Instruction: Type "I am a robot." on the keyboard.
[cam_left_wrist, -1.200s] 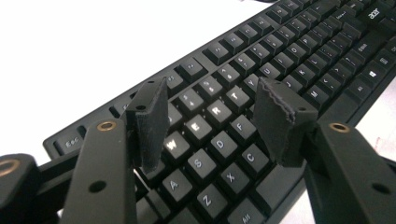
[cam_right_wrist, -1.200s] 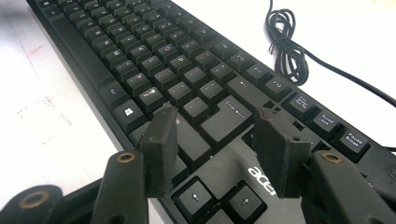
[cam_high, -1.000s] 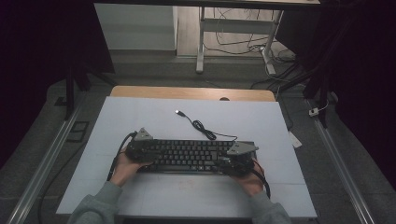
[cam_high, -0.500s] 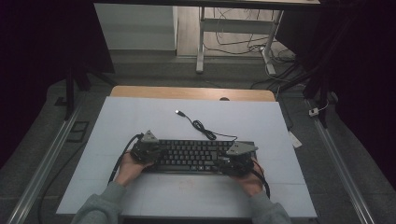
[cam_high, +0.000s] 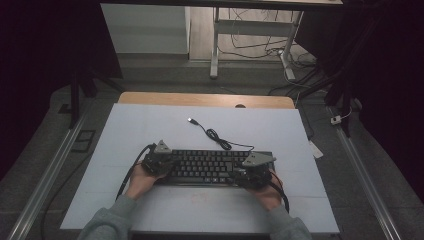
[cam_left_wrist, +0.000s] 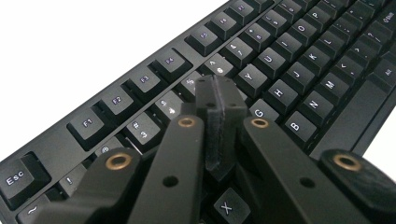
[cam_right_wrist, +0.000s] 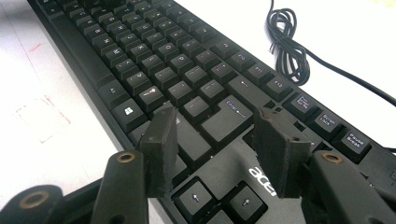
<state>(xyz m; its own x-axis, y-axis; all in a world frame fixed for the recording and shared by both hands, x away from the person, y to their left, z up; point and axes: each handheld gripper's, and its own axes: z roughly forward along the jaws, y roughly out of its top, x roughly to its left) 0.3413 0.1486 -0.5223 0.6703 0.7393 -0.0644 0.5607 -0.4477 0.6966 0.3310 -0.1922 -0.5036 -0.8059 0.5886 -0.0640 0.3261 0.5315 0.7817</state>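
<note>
A black keyboard (cam_high: 207, 166) lies across the white table top, near its front. Its cable (cam_high: 217, 136) coils behind it and ends in a loose USB plug (cam_high: 191, 120). My left gripper (cam_high: 159, 163) is over the keyboard's left end. In the left gripper view its jaws (cam_left_wrist: 219, 122) are shut pad to pad with nothing between them, tips low over the keys (cam_left_wrist: 275, 70) beside G. My right gripper (cam_high: 252, 172) hovers at the keyboard's right end. It stands open (cam_right_wrist: 215, 140) above the Enter and arrow keys (cam_right_wrist: 154, 65), holding nothing.
The white mat (cam_high: 150, 125) has free room behind and in front of the keyboard, with a faint red mark (cam_high: 199, 199) near the front. A wooden table edge (cam_high: 200, 99) runs along the back. The coiled cable (cam_right_wrist: 287, 46) lies just beyond the function keys.
My left gripper has shifted slightly right, onto the keyboard's left end. The right gripper and the keyboard have stayed in place.
</note>
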